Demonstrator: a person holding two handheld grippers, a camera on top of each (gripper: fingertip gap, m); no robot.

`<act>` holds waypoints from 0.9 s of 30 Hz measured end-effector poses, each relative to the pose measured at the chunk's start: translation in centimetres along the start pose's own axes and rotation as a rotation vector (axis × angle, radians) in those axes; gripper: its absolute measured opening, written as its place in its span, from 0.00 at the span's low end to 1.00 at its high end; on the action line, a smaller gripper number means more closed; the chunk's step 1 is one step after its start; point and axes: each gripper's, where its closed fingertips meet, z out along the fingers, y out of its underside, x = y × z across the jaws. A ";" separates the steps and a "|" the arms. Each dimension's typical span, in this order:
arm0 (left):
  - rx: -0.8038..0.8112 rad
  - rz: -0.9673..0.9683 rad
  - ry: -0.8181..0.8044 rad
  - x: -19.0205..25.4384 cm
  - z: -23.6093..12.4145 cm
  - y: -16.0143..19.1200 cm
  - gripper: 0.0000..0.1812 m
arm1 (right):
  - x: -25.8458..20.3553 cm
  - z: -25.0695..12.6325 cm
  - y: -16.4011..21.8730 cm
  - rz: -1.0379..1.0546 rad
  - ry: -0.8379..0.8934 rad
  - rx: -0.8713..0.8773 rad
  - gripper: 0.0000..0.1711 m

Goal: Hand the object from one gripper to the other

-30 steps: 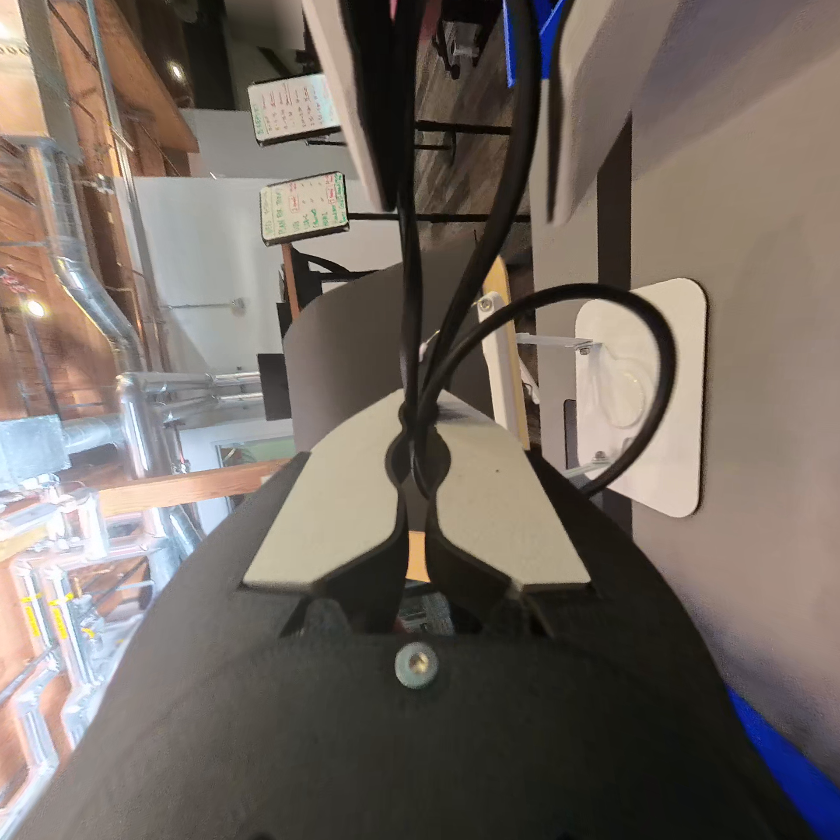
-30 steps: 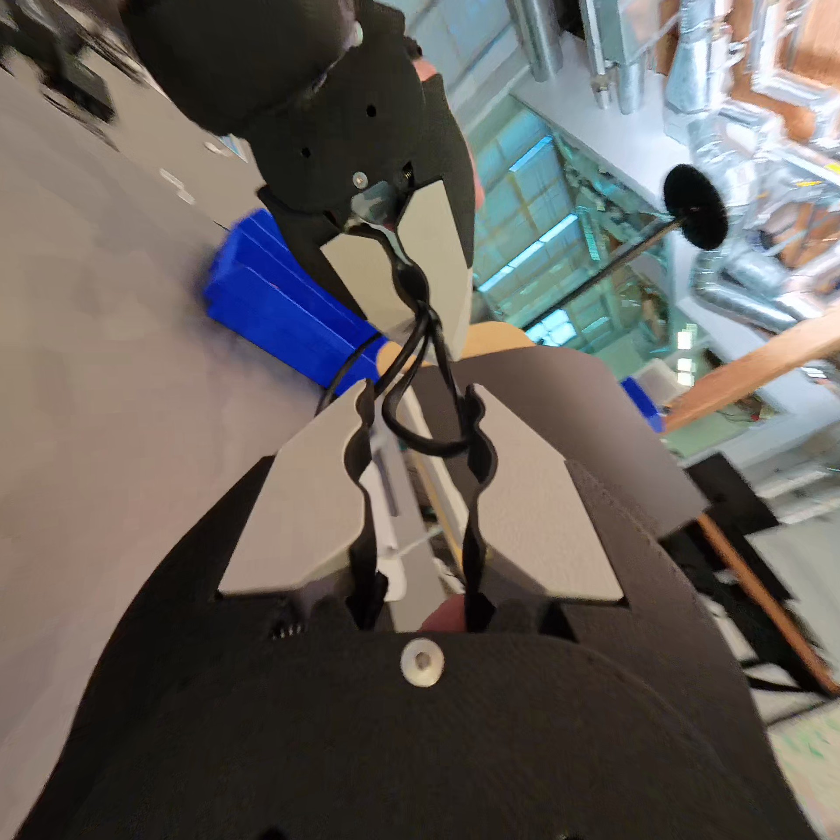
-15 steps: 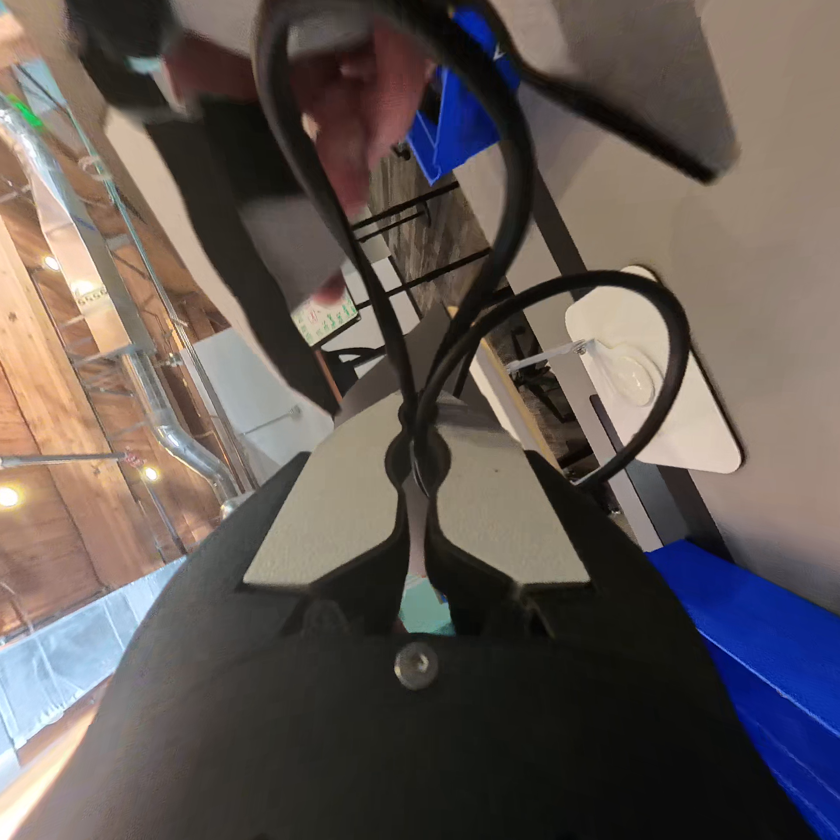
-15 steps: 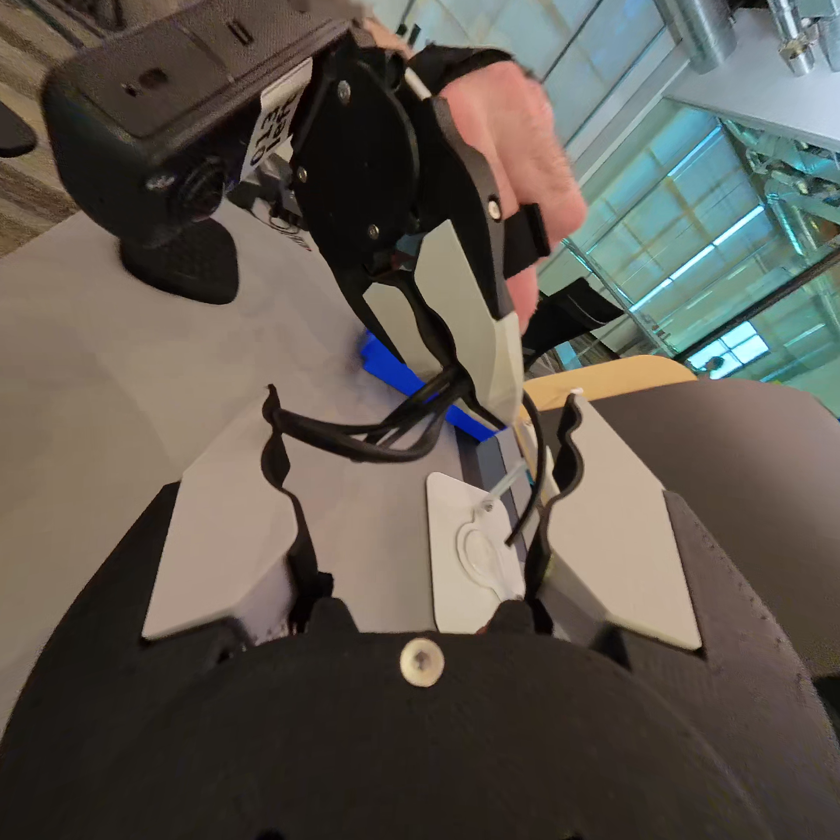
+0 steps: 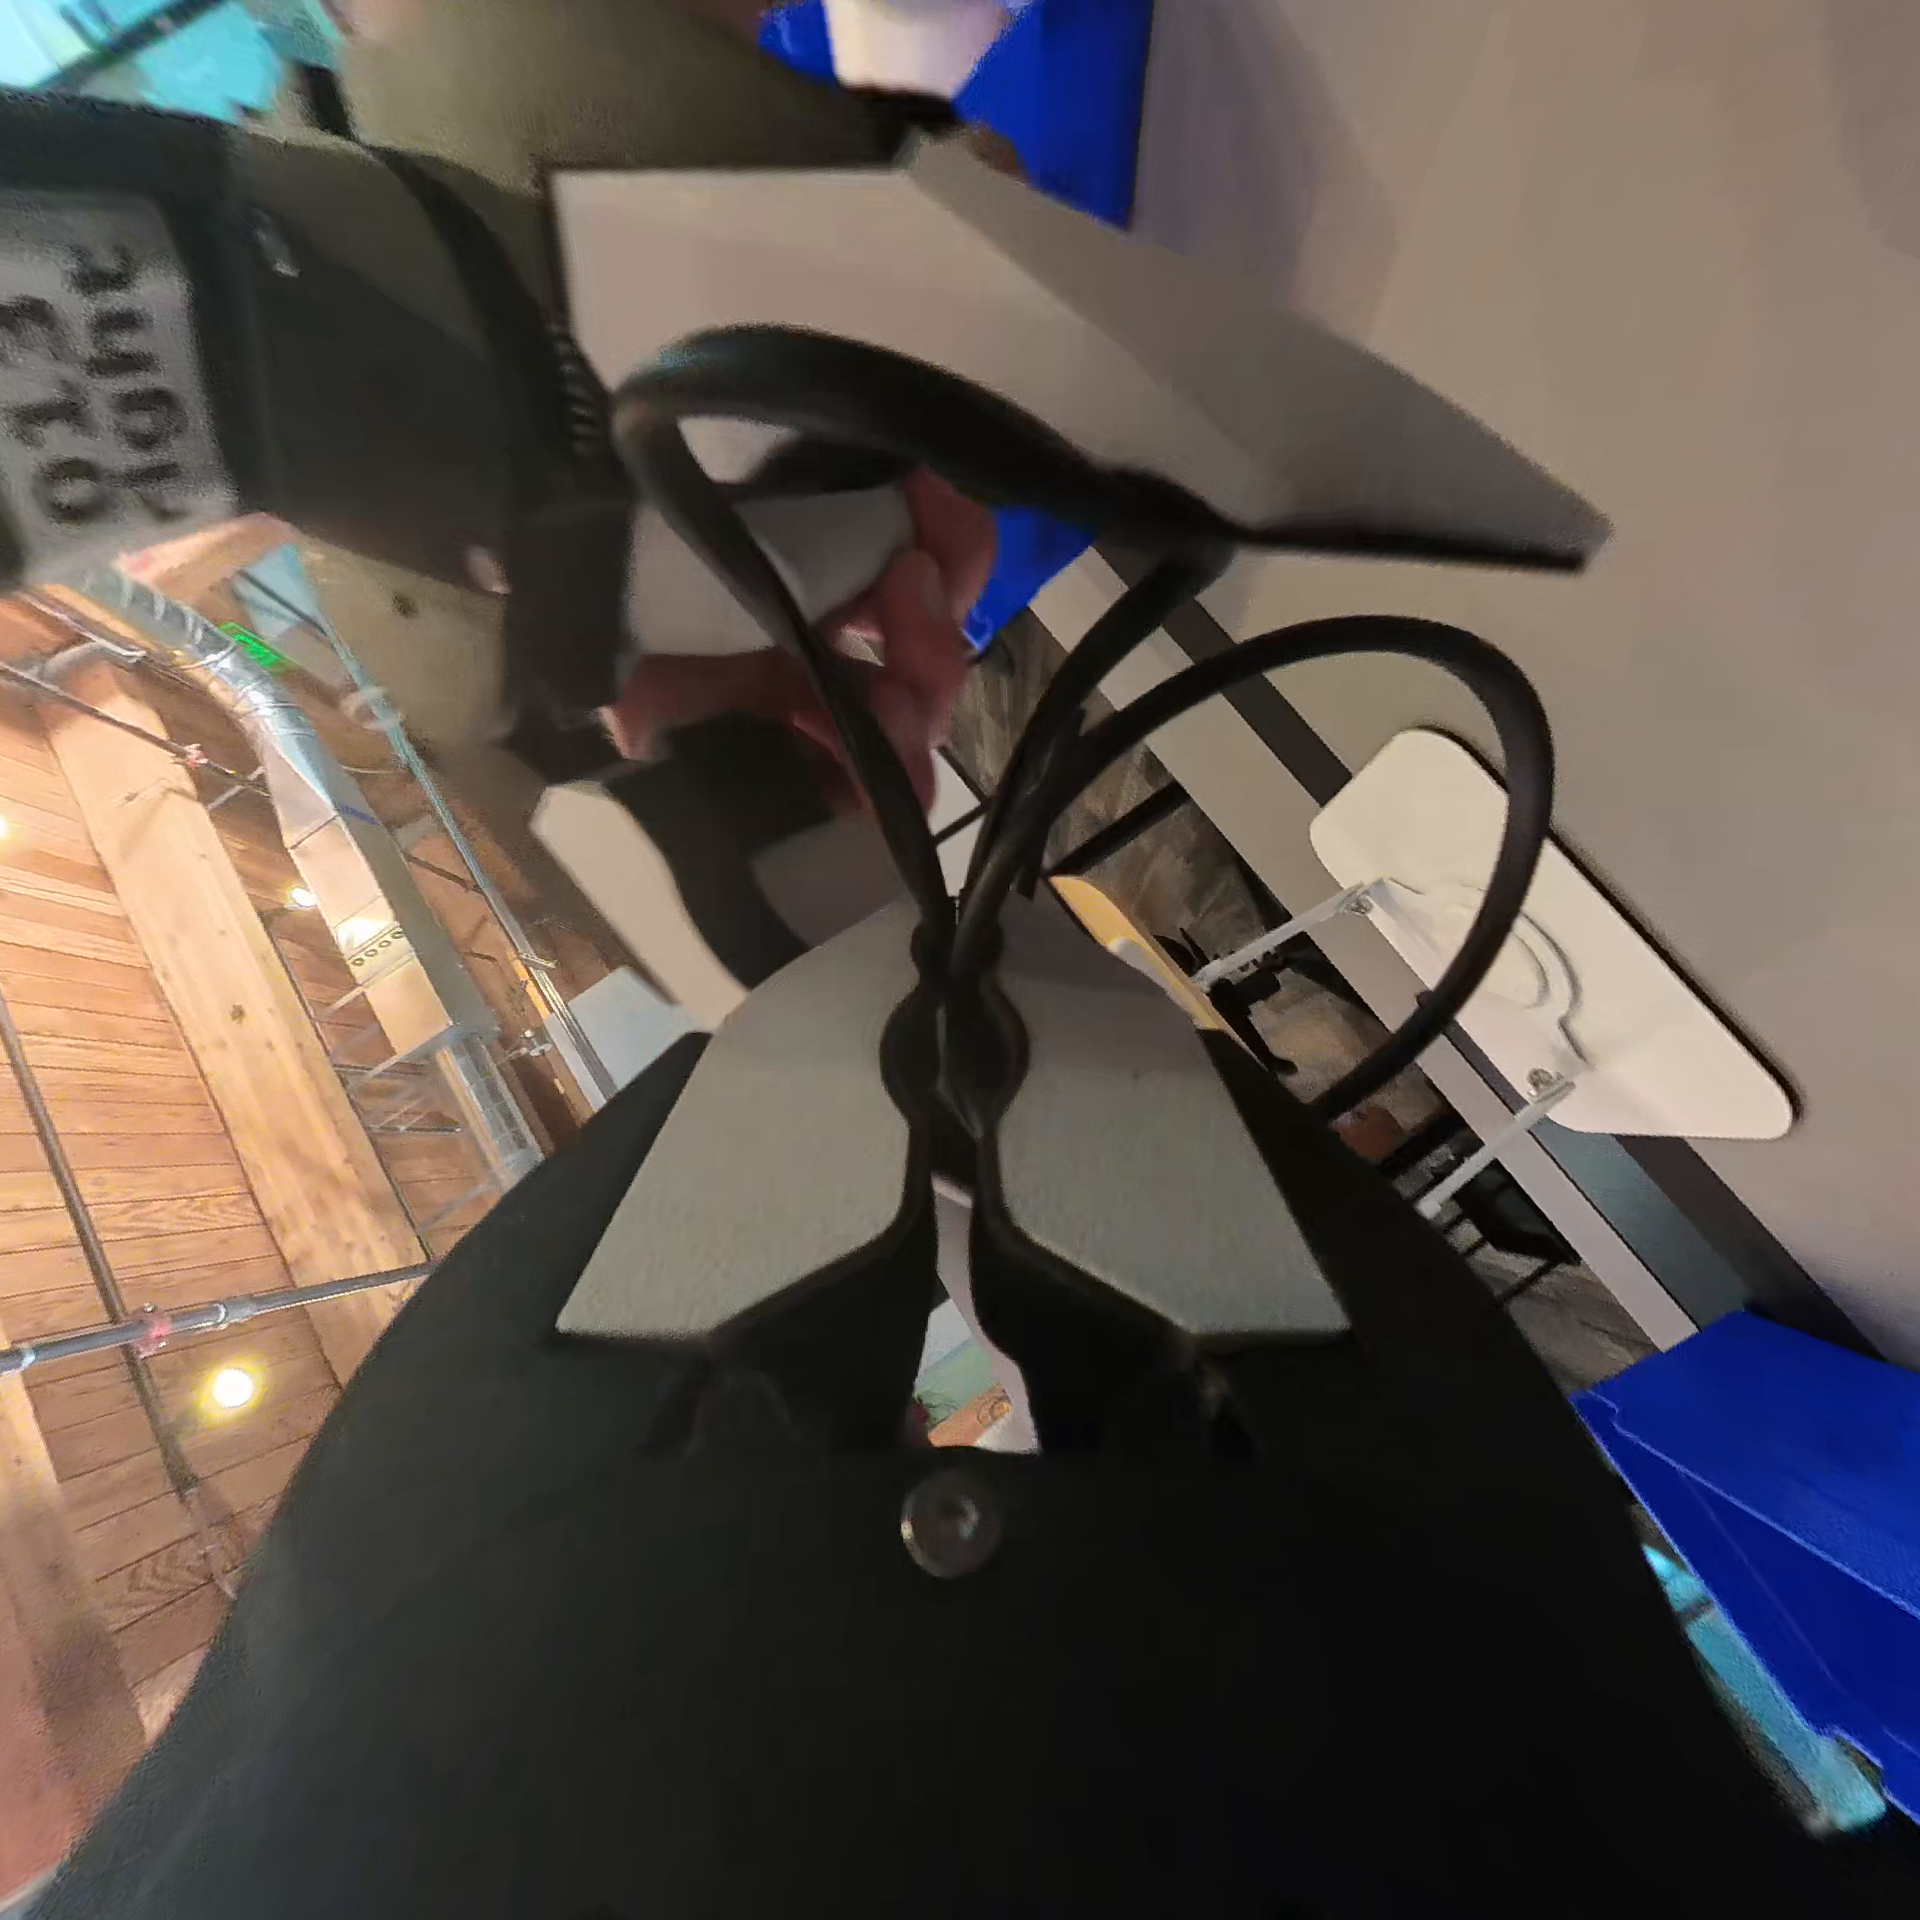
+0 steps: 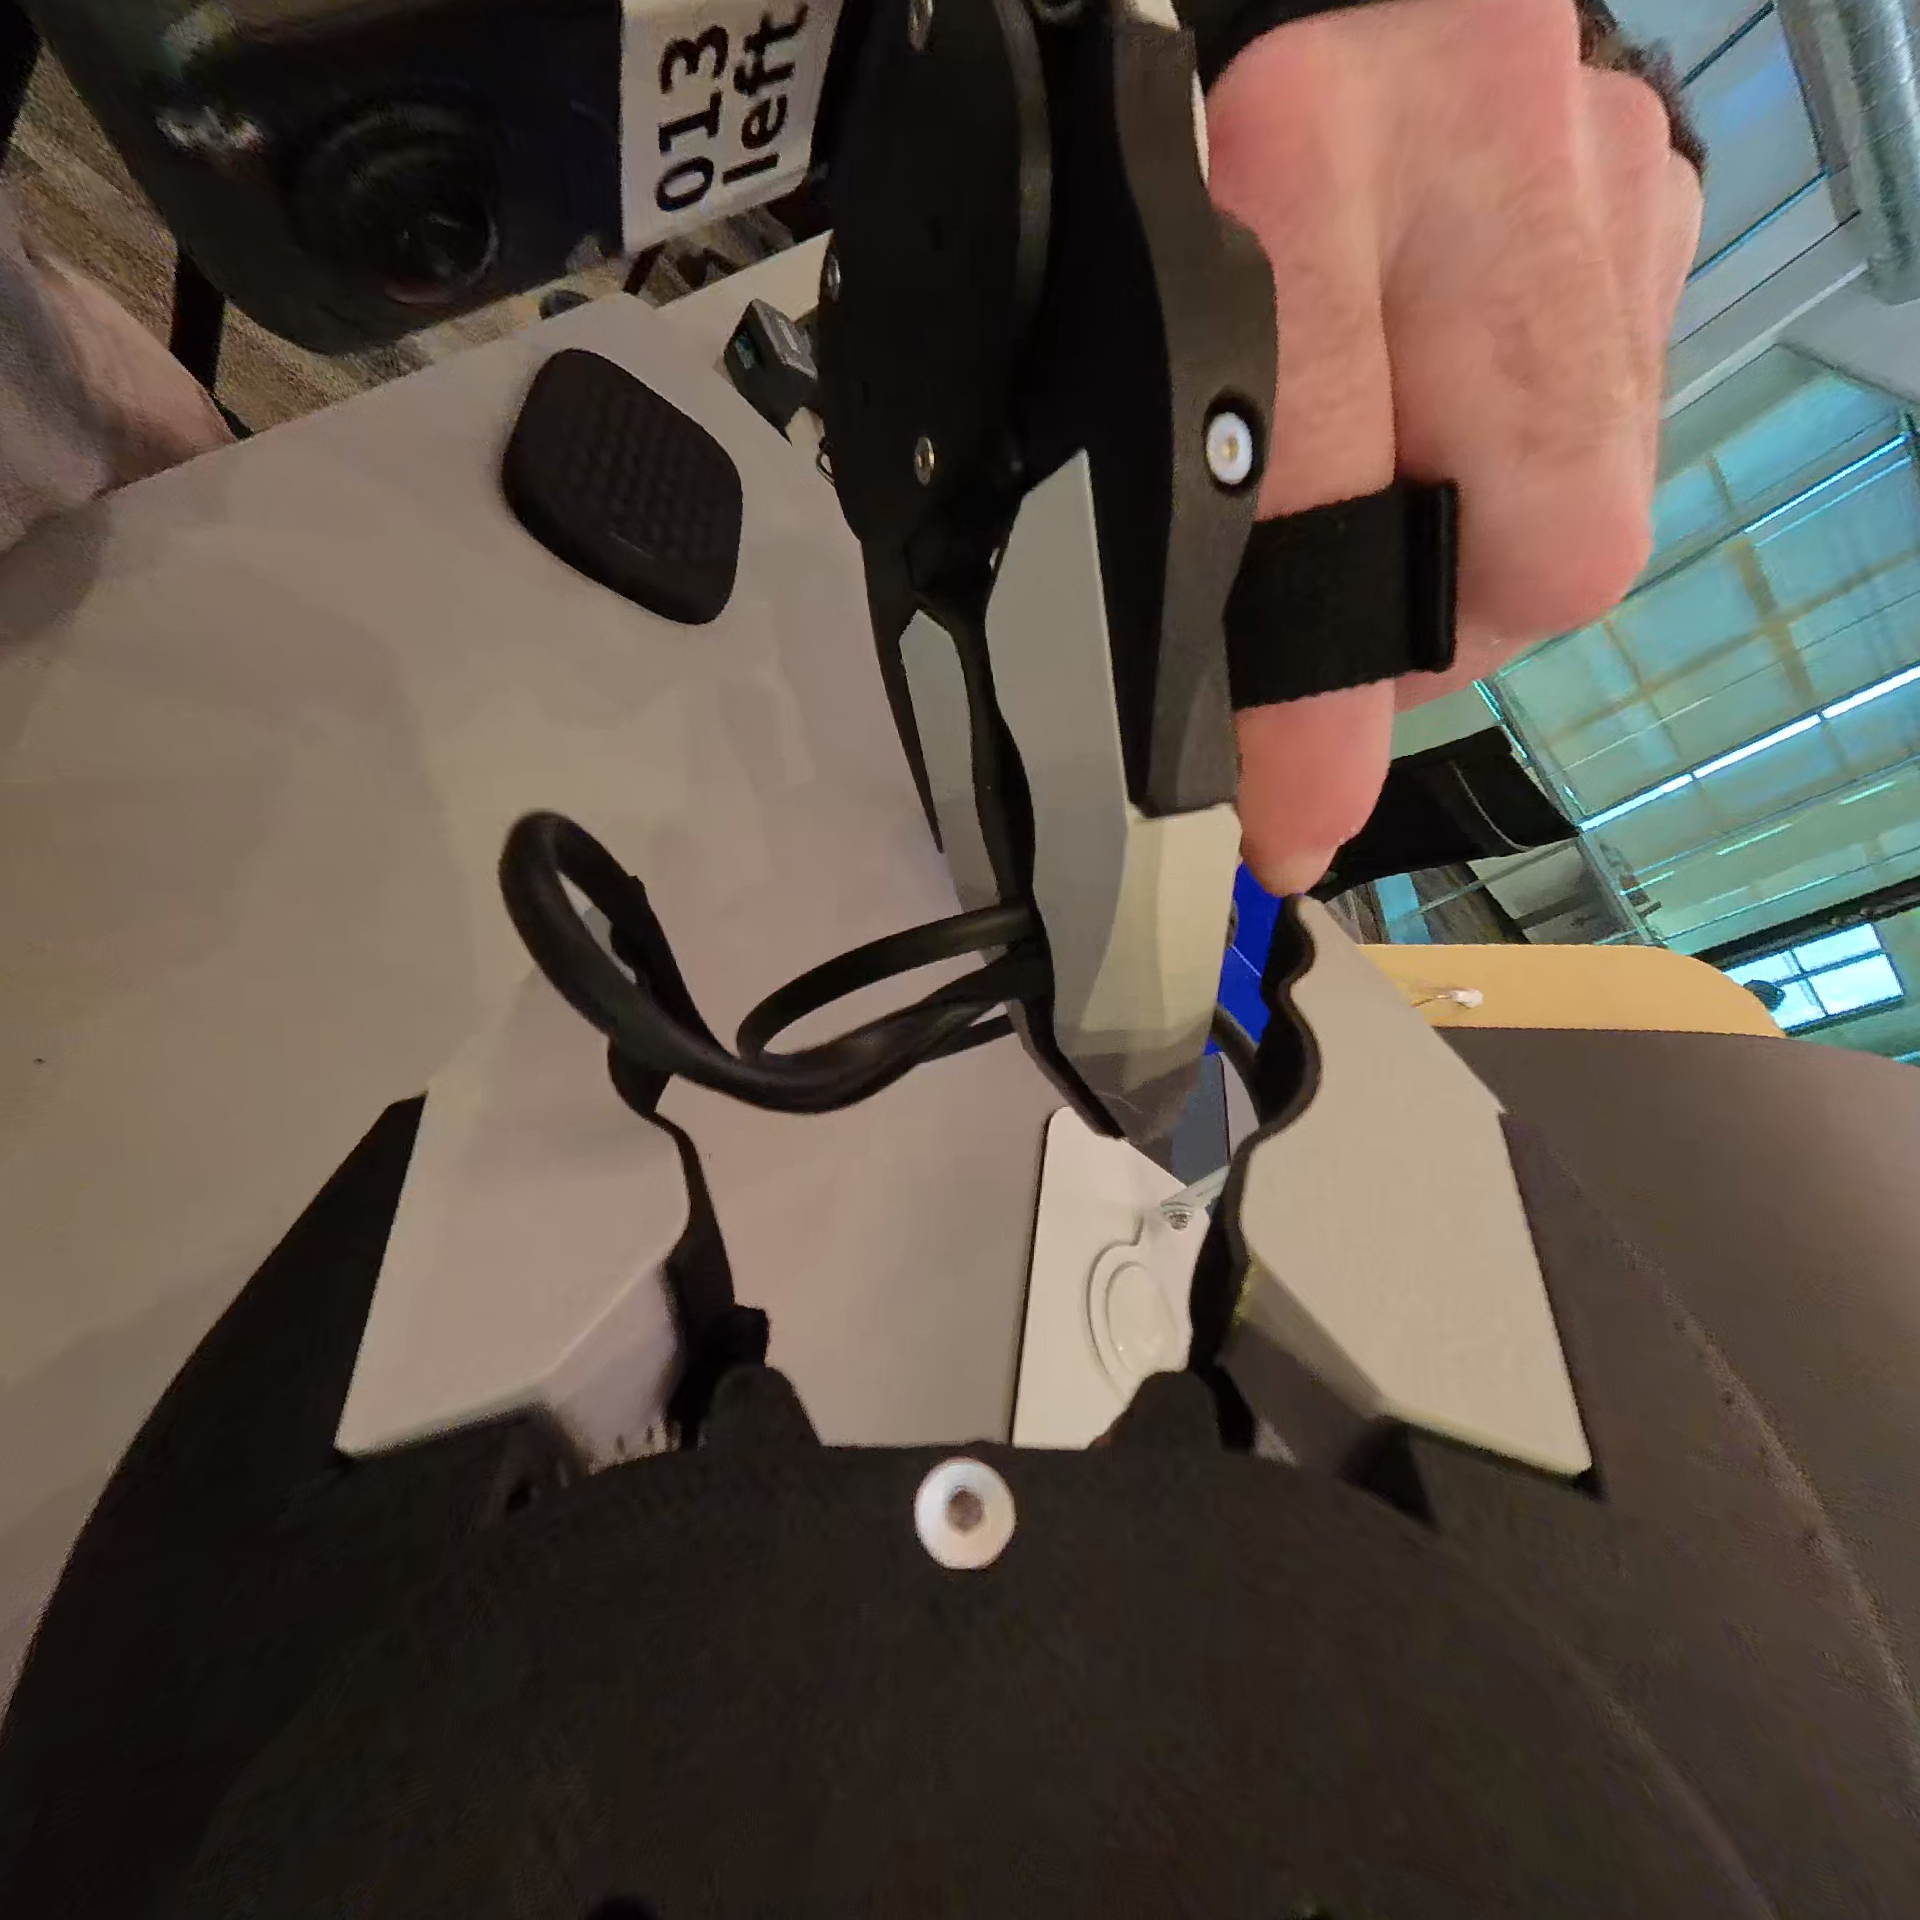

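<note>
A black cable, coiled in loops, is pinched between the shut fingers of my left gripper. In the right wrist view the left gripper, held by a hand, points down into the gap of my right gripper, which is wide open. The cable loops sideways from the left gripper, and its far loop reaches the right gripper's left fingertip. In the left wrist view the right gripper's grey fingers stand on either side of the top loop.
A grey table lies below. A white plate with a clear hook sits on it, also shown in the left wrist view. A black textured pad lies farther off. A blue bin is near the table edge. The left gripper's tips are roughly 5 cm from the right gripper's.
My right gripper has opened from a narrow gap to a wide one and has come closer around the left gripper's tip. My left gripper has stayed shut on the cable.
</note>
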 end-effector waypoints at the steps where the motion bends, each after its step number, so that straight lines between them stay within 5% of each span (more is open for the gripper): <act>1: 0.011 -0.010 -0.021 -0.4 -0.1 -0.2 0.00 | -0.1 0.3 0.2 0.003 -0.006 -0.001 0.63; 11: 0.068 -0.082 -0.074 -1.7 -1.1 -1.4 0.00 | 0.6 1.0 0.6 0.028 0.034 0.043 0.35; 16: 0.093 -0.123 -0.097 -2.0 -1.4 -1.8 0.00 | 1.1 0.8 0.8 0.003 0.063 0.035 0.10; 27: 0.079 -0.111 -0.122 -2.1 -1.5 -1.3 0.01 | 1.6 1.1 1.2 0.034 0.076 0.006 0.02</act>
